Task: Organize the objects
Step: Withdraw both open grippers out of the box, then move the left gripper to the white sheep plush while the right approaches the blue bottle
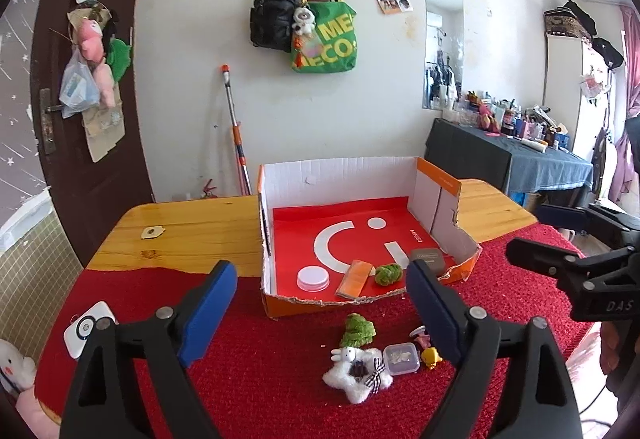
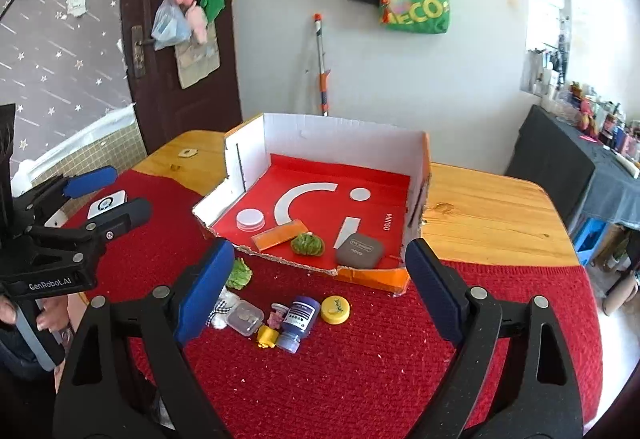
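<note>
Your left gripper [image 1: 322, 303] hangs above the red cloth [image 1: 248, 367] with its blue pads spread wide and nothing between them. Your right gripper [image 2: 320, 289] is the same: pads well apart, empty, tilted down toward the cloth.

The open cardboard box [image 1: 340, 169] sits across the far edge of the cloth, its back half on the bare wooden table [image 1: 192, 223]. Along its torn front edge lie four things already in: a white round lid [image 1: 313, 278] toward the left wall, an orange flat packet [image 1: 354, 278] beside it, a green crumpled piece [image 1: 388, 273] next, and a grey case [image 2: 359, 248] in the front right corner.

Still on the cloth, just in front of the box, you have a small cluster: a second green piece [image 1: 357, 330], a white fluffy star toy [image 1: 357, 375] with a checked bow, a clear small container [image 1: 401, 359] touching it, a yellow small figure [image 1: 431, 357], a pink small item [image 1: 421, 337] whose kind is hard to make out at this size, a purple bottle [image 2: 300, 321] lying on its side, and a yellow cap [image 2: 335, 310] just beside the bottle.

A white device [image 1: 85, 328] rests near the cloth's left edge, well apart from the cluster.
</note>
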Available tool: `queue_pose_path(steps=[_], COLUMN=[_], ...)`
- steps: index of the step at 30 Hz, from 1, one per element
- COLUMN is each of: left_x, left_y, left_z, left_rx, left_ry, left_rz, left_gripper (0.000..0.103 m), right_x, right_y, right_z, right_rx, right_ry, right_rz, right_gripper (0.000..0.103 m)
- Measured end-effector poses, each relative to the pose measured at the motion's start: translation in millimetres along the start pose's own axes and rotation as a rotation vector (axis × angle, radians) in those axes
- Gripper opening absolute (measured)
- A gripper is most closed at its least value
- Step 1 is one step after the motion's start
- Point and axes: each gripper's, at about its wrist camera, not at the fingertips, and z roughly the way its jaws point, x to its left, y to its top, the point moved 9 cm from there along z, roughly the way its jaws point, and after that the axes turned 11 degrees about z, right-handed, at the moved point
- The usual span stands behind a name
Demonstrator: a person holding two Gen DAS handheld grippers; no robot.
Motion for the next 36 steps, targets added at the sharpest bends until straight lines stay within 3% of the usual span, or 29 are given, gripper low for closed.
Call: queue_pose_path(steps=[4,10,16,27,36], left_x=[0.0,-6.1,-10.5,-26.1,-26.0], left_y=[-11.7,-35.2,-54.9,-94.2,-111.4], left_z=[-4.6,1.3,6.2,30.6,44.9], left_rx=[-0.013,0.022,0.043,0.159,0.233], left_ry=[0.015,0.011,0.053,0.040,0.000], left_rz=[-0.043,-0.081,-0.088,-0.096,-0.144], left_gripper=[0.098,0.098,0.103,0.103,0.103], right_x=[-2.9,-9.7,-18.3,-33.3,-34.1], right_y=[-9.7,-26.4,-44.1,-92.6,-103.7], right_z=[-7.2,-5.5,3.2,37.9,51.5], right_rx=[-0.049,-0.083,-0.078,0.046,0.098], right_ry=[-0.047,-0.093,-0.122,-0.136,-0.137], right_rz=[0.008,0.044,0.094,0.175,0.181], right_gripper=[0.095,0.096,0.096,0.096,0.096])
